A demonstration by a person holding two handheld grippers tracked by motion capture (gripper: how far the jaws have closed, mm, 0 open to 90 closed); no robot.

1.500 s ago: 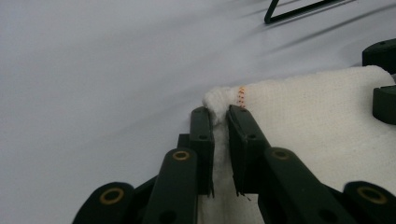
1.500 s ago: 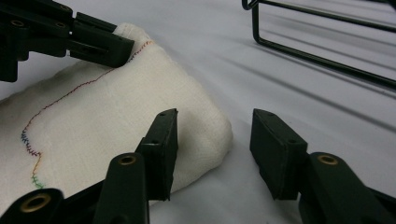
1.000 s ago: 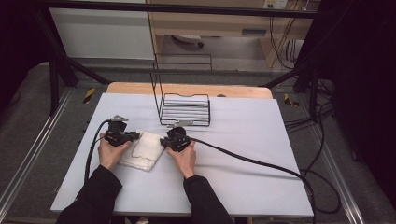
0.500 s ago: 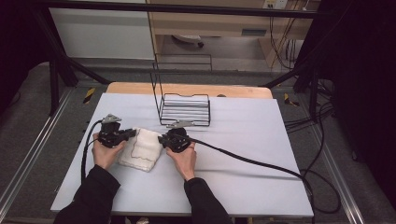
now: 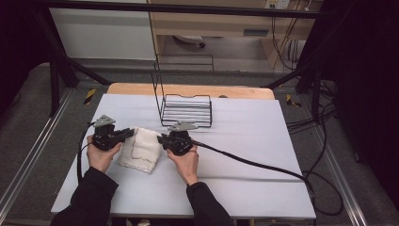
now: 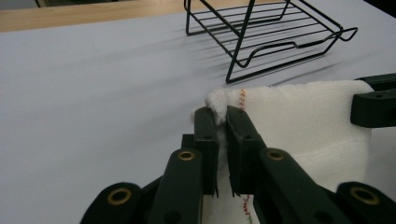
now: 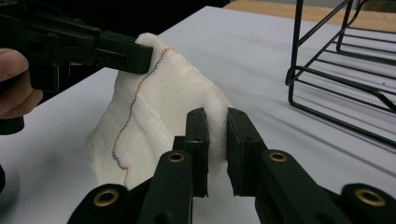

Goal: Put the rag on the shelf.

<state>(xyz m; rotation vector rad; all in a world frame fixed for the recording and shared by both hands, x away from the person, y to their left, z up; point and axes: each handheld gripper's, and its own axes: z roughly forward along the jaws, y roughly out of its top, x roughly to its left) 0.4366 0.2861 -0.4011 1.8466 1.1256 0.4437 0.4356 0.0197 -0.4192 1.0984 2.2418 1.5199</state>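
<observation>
The left tongs [image 6: 222, 122] are clenched on one top corner of the white cloth [image 5: 141, 149]. The right tongs [image 7: 215, 126] grip the opposite corner. The cloth hangs between them above the desk [image 5: 244, 188], near the wire rack [image 5: 186, 109].

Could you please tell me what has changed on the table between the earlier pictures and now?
Both claws, left and right, stay clamped on the white cloth's top corners and have lifted that edge off the table; its lower edge still rests there. The wire rack has not moved.
</observation>
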